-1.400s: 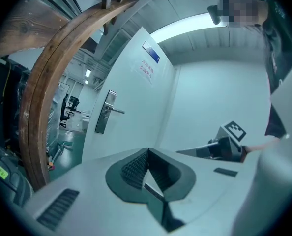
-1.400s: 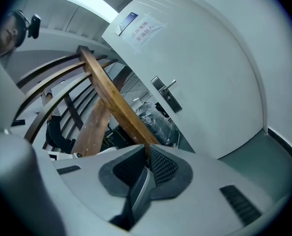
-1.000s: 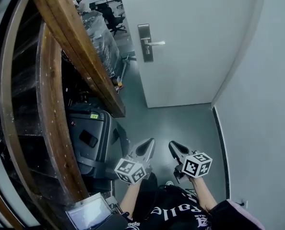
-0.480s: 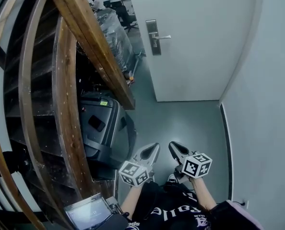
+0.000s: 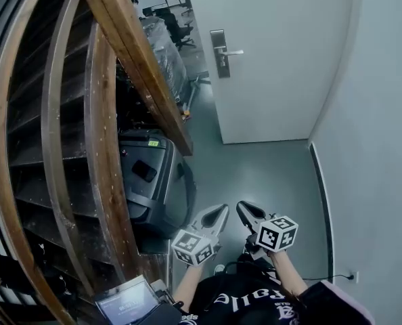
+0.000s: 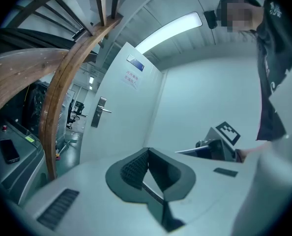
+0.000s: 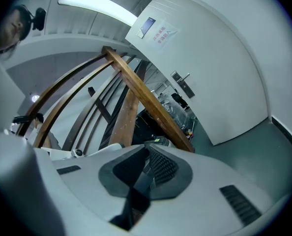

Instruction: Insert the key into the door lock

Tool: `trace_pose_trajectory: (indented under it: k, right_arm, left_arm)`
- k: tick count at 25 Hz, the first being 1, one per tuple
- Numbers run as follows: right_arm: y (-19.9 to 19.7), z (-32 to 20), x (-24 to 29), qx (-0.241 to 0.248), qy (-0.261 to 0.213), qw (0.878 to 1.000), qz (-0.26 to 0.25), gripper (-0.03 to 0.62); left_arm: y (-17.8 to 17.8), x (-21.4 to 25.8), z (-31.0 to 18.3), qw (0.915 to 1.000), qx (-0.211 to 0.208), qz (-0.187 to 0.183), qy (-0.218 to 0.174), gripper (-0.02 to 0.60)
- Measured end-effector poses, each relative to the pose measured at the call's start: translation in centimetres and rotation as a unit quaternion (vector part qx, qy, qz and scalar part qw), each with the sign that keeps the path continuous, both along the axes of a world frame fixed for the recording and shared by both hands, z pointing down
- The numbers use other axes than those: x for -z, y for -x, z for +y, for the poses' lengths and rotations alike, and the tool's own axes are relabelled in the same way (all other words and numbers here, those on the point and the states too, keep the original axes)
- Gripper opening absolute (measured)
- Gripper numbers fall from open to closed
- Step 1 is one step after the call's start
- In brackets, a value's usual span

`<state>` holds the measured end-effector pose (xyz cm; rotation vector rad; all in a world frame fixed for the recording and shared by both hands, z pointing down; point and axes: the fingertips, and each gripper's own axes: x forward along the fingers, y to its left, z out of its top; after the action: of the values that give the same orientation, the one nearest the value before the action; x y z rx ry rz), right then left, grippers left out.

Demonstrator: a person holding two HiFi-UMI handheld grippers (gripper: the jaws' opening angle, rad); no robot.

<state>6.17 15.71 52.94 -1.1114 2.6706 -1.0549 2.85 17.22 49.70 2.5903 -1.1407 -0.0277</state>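
Observation:
The white door [image 5: 275, 59] stands ahead, with a metal lock plate and lever handle [image 5: 220, 53] on its left edge. The handle [image 6: 99, 113] also shows small in the left gripper view, and the handle [image 7: 182, 84] in the right gripper view. My left gripper [image 5: 219, 212] and right gripper [image 5: 243, 208] are held low and side by side, far short of the door. Both pairs of jaws are closed tip to tip, left gripper [image 6: 147, 152] and right gripper [image 7: 147, 149]. No key is visible in any view.
A curved wooden stair rail [image 5: 130, 53] fills the left side. Under it sits a grey machine [image 5: 150, 181] on the floor. Plastic-wrapped goods [image 5: 166, 53] stand beyond, by the doorway. A pale wall [image 5: 377, 147] closes the right side. A small screen [image 5: 128, 305] sits at my lower left.
The view has shifted: the stair rail and grey machine moved right and the door handle sits slightly further right. Both grippers stay shut in nearly the same place.

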Motion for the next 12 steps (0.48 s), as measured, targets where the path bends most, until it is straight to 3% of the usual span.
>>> trace_pose_trajectory:
  k: [6, 12]
  right_arm:
    - [3.9, 4.7, -0.2, 0.0, 0.007, 1.0, 0.007, 0.038]
    - [5.6, 7.8, -0.3, -0.023, 0.002, 1.0, 0.014, 0.038]
  left_arm:
    - [4.4, -0.4, 3.5, 1.0, 0.006, 0.003, 0.004, 0.005]
    - [6.3, -0.7, 6.1, 0.9998, -0.013, 0.012, 0.003, 0.005]
